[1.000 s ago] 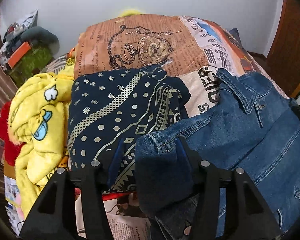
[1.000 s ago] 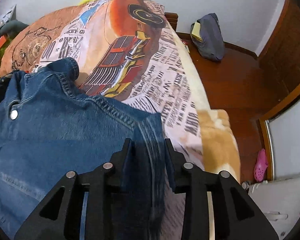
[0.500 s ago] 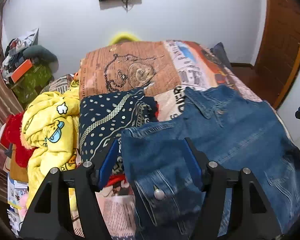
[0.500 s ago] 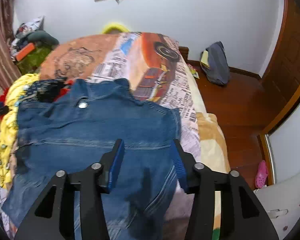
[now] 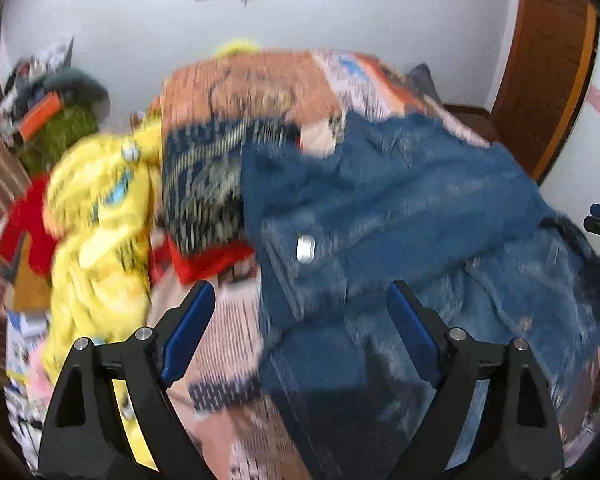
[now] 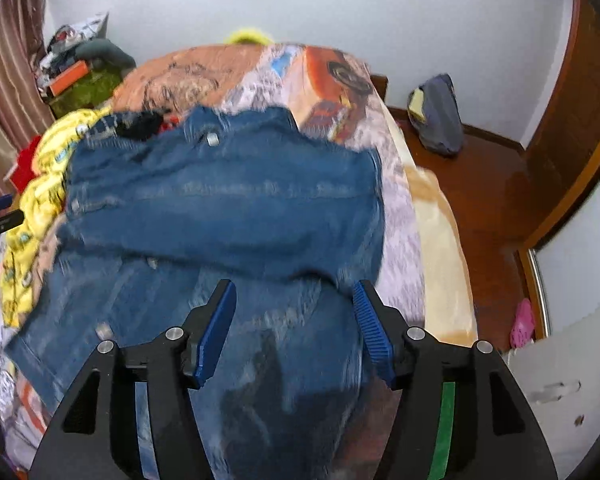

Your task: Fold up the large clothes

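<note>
A blue denim jacket (image 5: pixel 400 216) lies spread on the bed, its top part folded down over its lower part; it also fills the right wrist view (image 6: pixel 228 200). My left gripper (image 5: pixel 300 304) is open and empty above the jacket's left edge. My right gripper (image 6: pixel 294 304) is open and empty above the jacket's near right part. Both views are blurred by motion.
The bed has a newspaper-print cover (image 6: pixel 332 92). A dark patterned garment (image 5: pixel 204 184), a yellow cartoon garment (image 5: pixel 100 216) and red cloth (image 5: pixel 24 224) lie left of the jacket. A dark bag (image 6: pixel 436 116) sits on the wooden floor. A pink slipper (image 6: pixel 522 320) lies by the wall.
Both grippers have opened and let go of the jacket, then pulled back and up. The jacket's top part now lies folded down over the rest.
</note>
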